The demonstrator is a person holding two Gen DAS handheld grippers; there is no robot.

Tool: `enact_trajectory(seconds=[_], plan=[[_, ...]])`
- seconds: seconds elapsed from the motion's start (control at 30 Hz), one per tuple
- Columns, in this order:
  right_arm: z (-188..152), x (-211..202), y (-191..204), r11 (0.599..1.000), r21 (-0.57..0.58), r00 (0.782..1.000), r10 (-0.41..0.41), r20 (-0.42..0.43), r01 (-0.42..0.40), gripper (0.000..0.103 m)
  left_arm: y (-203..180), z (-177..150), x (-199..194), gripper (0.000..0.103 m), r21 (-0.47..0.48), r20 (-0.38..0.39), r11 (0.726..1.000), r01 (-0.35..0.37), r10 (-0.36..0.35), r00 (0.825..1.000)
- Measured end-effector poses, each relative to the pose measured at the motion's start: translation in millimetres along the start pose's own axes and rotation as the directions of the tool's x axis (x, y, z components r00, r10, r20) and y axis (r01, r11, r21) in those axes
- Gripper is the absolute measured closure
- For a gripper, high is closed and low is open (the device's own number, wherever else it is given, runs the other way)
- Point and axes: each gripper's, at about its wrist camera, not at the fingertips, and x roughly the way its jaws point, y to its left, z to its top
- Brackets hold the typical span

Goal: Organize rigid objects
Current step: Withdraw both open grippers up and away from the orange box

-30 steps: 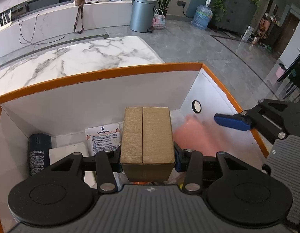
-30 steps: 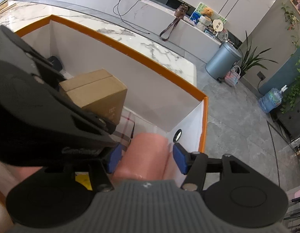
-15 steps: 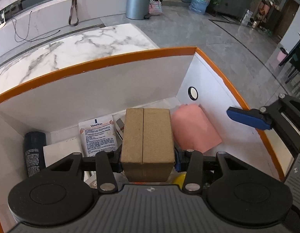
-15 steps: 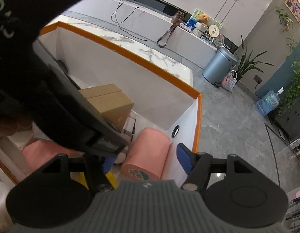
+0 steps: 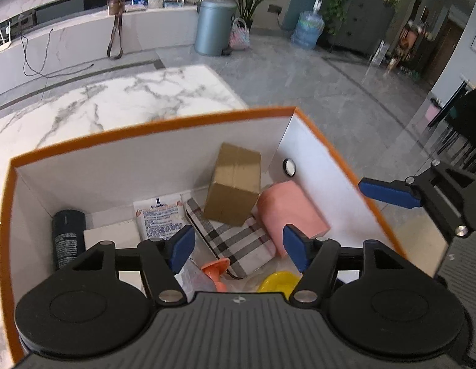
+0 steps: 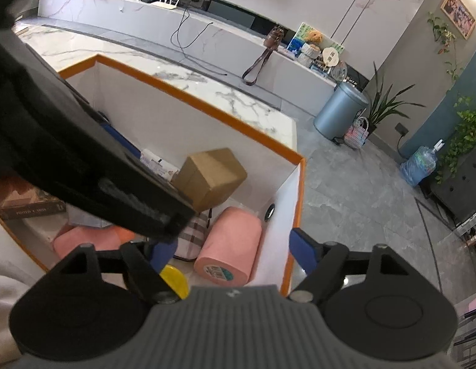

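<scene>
A white storage box with an orange rim (image 5: 151,126) (image 6: 238,126) stands on a marble table. Inside it a brown cardboard box (image 5: 234,184) (image 6: 211,176) lies tilted against a pink roll (image 5: 291,209) (image 6: 228,246) and on a plaid pouch (image 5: 238,240). My left gripper (image 5: 239,246) hovers above the box contents, its jaws opening with nothing between them. My right gripper (image 6: 233,253) hangs over the box's right end above the pink roll, jaws opening, pads clear of the roll. One right fingertip (image 5: 388,192) shows at the right in the left wrist view.
Also in the box: a dark can (image 5: 67,236), a Vaseline packet (image 5: 161,218), a yellow round piece (image 5: 279,281), an orange piece (image 5: 214,272) and a second pink item (image 6: 84,241). The left gripper's body (image 6: 68,141) blocks much of the right wrist view. A bin (image 5: 214,26) stands on the floor beyond.
My left gripper let go of the cardboard box, which now lies tilted deeper in the storage box. Both grippers opened wider and drew back upward; the pink roll rests on the box floor.
</scene>
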Motion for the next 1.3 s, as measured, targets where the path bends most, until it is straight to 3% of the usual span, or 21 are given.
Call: enact_trajectory(seconds=[0.33,0.53,0.73,0.93,1.07,1.3], plan=[[3.7,-45.2,2.9,0.995,0.094,0.996,-0.023,0.089,0.015,0.023,9.3,-12.5,-66.9,0.026,-0.007,0.163,1.000,0.003,-0.002,0.987],[-4.5,-69.5,7.5,0.982,0.186,0.984,-0.014,0.178,-0.020,0.023,25.3,-27.8,-109.4,0.026,0.013,0.234,0.997,-0.073,0.068,0.970],[-11.5,-94.6,16.5,0.940,0.329,0.966,0.005,0.259,-0.093,0.023,43.0,-42.4,-145.7,0.027,-0.014,0.325,0.981,-0.194,0.188,0.927],[-19.7,-107.6,39.6,0.879,0.452,0.953,0.009,0.302,-0.152,0.014,48.5,-66.9,-161.8,0.027,-0.048,0.385,0.953,-0.300,0.295,0.875],[-24.3,-117.6,55.5,0.870,0.473,0.948,-0.020,0.317,-0.140,0.010,49.5,-79.9,-171.0,0.027,-0.084,0.388,0.950,-0.300,0.309,0.868],[-37.7,-125.4,69.6,0.876,0.479,0.938,-0.118,0.326,-0.056,0.004,52.8,-102.0,-173.9,0.004,-0.114,0.428,0.942,-0.317,0.334,0.840]])
